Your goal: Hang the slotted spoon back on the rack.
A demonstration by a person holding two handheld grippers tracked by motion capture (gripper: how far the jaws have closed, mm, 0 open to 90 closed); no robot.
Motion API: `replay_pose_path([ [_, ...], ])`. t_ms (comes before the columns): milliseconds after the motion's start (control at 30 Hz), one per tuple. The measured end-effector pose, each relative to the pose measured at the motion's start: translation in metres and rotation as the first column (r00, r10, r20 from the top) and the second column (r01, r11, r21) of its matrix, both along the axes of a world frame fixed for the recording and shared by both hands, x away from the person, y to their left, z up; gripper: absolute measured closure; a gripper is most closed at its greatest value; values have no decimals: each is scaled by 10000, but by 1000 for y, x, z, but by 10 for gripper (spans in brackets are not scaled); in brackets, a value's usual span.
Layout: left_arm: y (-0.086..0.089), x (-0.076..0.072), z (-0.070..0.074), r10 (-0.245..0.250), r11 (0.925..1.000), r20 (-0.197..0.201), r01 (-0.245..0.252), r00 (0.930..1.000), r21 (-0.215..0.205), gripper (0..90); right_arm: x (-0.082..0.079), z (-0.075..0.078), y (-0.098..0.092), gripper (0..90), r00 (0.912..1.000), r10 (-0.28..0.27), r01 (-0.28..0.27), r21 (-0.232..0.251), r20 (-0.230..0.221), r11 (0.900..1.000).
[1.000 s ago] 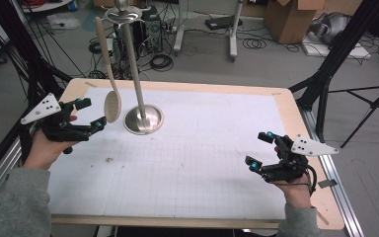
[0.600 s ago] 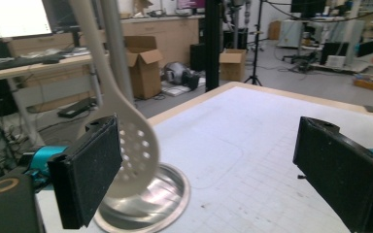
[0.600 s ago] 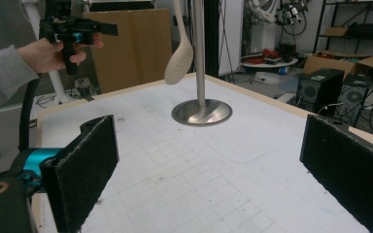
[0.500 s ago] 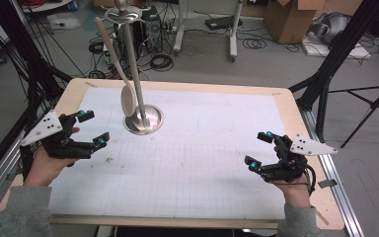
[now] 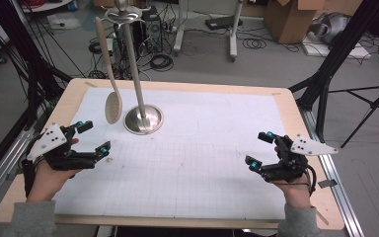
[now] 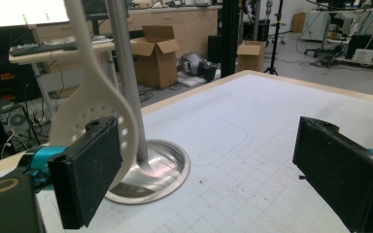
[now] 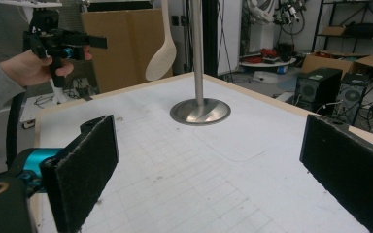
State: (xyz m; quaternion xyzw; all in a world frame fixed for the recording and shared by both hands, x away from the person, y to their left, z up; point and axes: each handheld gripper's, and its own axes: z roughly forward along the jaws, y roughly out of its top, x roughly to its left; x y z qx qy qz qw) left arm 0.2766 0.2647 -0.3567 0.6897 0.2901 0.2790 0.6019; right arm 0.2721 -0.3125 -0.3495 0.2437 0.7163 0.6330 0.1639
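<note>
A metal stand (image 5: 143,120) with a round base and a tall pole stands at the back left of the white grid mat (image 5: 202,148). A beige slotted spoon (image 5: 113,105) hangs from its top hook, free, with its bowl just left of the pole. My left gripper (image 5: 94,137) is open and empty, a little in front of and left of the spoon bowl. In the left gripper view the spoon (image 6: 94,114) and base (image 6: 160,170) lie close ahead, behind my left gripper's (image 6: 213,170) left jaw. My right gripper (image 5: 258,149) is open and empty over the mat's right side.
The wooden table edge (image 5: 177,217) frames the mat. Black tripod legs (image 5: 325,89) stand off the right corner, and cables and boxes lie on the floor behind. The right gripper view shows the stand (image 7: 200,111), the spoon (image 7: 161,56) and the other hand's gripper (image 7: 60,41).
My left gripper has drawn back from the spoon bowl toward the near edge. The spoon swung toward the pole and back left. The right gripper has stayed put.
</note>
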Motion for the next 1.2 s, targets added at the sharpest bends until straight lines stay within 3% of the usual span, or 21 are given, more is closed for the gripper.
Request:
replay_pose_path([
  [267, 11, -5, -8, 406, 9989, -149, -409, 9991, -217, 108, 0, -1, -1, 56, 10000, -56, 56, -29, -8, 10000],
  [400, 14, -9, -12, 587, 9982, -196, -589, 9981, -72, 106, 0, -2, 1, 56, 10000, -62, 61, -72, -58, 10000],
  [467, 14, -11, -14, 788, 9967, -199, -784, 9967, 210, 106, 1, -2, 1, 56, 10000, -62, 62, -97, -1, 9999],
  [767, 14, -16, -21, 871, 9961, -336, -865, 9956, 183, 106, 0, -4, 0, 56, 9999, -100, 98, -105, -137, 9999],
  [933, 18, -20, -23, 912, 9953, -507, -894, 9945, 368, 106, 1, -7, -2, 56, 9998, -121, 119, -121, -136, 9999],
  [1067, 23, -25, -26, 1120, 9936, -480, -1112, 9926, 191, 106, 0, -10, -3, 56, 9996, -191, 188, -138, -208, 9997],
  [1133, 24, -28, -27, 1335, 9906, -503, -1316, 9898, 385, 106, 0, -11, -2, 56, 9995, -215, 211, -151, -224, 9997],
  [1200, 26, -32, -27, 1324, 9911, -401, -1317, 9904, 195, 106, -1, -12, -2, 56, 9994, -218, 213, -163, -280, 9996],
])
